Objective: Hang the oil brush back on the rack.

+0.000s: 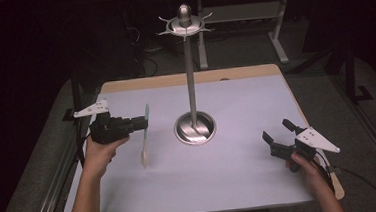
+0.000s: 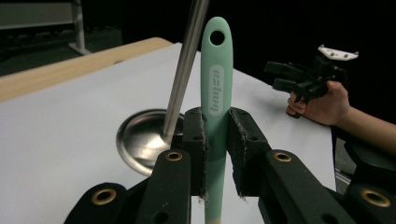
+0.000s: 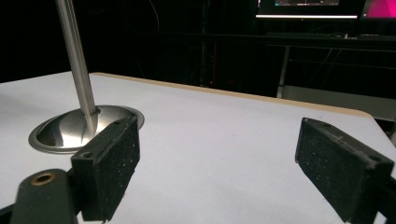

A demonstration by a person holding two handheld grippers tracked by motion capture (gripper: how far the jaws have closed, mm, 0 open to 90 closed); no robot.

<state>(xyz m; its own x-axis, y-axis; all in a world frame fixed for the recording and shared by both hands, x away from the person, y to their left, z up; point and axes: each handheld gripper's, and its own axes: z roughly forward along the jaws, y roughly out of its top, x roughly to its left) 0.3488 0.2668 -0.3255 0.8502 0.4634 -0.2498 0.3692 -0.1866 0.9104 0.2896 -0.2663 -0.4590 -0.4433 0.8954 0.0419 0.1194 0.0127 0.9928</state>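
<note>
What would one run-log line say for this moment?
left gripper: shut on mint green utensil, upright | right gripper: open, holding nothing | metal stand: mid-table, hooks bare

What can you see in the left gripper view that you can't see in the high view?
The left gripper view gives a close look at the hole and raised lettering on the green handle squeezed in the left tool. The high view has the stand's top with its hooks and the utensil's pale lower end. Both have the shiny stand base, the white table and the right tool.
</note>
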